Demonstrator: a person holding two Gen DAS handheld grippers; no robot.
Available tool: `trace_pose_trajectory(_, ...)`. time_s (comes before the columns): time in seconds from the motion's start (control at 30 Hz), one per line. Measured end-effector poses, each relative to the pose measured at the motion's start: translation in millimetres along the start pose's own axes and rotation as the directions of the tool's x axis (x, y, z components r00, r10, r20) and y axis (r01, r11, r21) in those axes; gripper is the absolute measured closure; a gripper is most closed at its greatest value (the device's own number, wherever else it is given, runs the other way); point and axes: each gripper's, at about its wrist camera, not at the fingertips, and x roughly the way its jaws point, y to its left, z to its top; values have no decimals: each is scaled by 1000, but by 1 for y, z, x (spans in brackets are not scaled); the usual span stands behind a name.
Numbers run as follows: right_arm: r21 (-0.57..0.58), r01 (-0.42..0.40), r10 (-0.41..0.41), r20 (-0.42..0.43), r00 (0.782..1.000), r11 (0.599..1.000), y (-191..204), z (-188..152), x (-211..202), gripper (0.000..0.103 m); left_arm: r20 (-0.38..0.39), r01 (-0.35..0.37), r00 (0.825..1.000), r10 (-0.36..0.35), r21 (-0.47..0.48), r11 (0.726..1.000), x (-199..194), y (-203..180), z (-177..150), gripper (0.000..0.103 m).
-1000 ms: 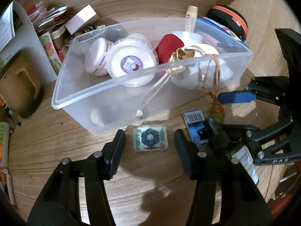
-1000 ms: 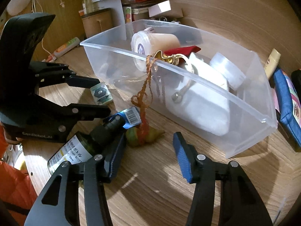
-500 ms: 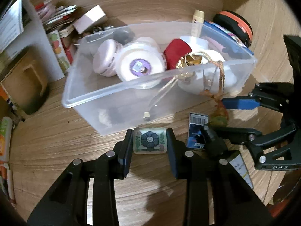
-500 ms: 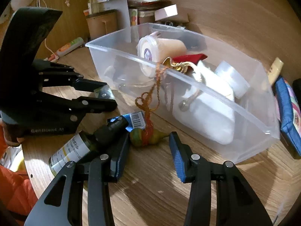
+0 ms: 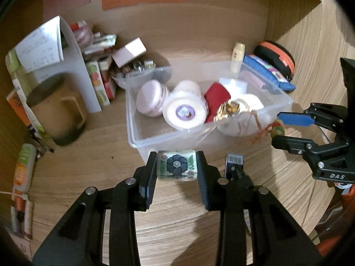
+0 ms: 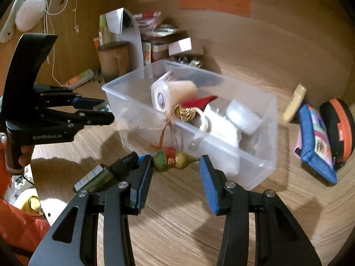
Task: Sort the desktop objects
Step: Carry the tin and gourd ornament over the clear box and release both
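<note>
Now my left gripper (image 5: 176, 168) has its fingers (image 5: 149, 173) clamped on the small flower-patterned block (image 5: 176, 165), which a second ago lay loose on the tabletop (image 5: 93, 168) between wide-spread fingers; the block is off the wood, just in front of the near wall of the clear plastic bin (image 5: 142, 137). The jaws closed early in that second and have held since.

My right gripper (image 6: 176, 173) has narrowed too. The gourd-shaped ornament (image 6: 175, 159) sits between its fingers (image 6: 206, 177): the round green end touches the left pad, while the pointed gold tip seems just short of the right pad, so I cannot tell whether the grip is firm. Earlier the ornament lay on the tabletop ahead of open fingers; now it hangs level with the fingertips, its orange cord (image 6: 164, 133) running up over the bin's rim.

Left of those fingers lies the dark bottle (image 6: 106, 175), unmoved on the tabletop. The whole view has pulled back from the bin.
</note>
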Motion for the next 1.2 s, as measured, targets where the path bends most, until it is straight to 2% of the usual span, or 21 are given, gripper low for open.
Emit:
trace_pose_trajectory(0.27,72,0,-5,62,998,997,-19,14,-17,63,67,5,998,-4,-6,1000,-19,9,19,70)
trace_pose_trajectory(0.53,86,74,-85,134,987,994,-39,39,-35,63,92,1,996,-1,-1,1000,-17,14,36,70)
trace_pose_trajectory(0.8,124,89,-99,77,992,988,-54,39,-6,63,61,7,998,-7,-2,1000,8,17,47,70)
trace_pose_trajectory(1.03,154,72,-76,16,997,985,-66,31,18,63,17,8,1000,-8,-8,1000,30,19,47,70)
trace_pose_trajectory(1.2,147,50,-52,7,999,988,-65,28,24,63,-11,2,1000,-2,-1,1000,42,19,46,70)
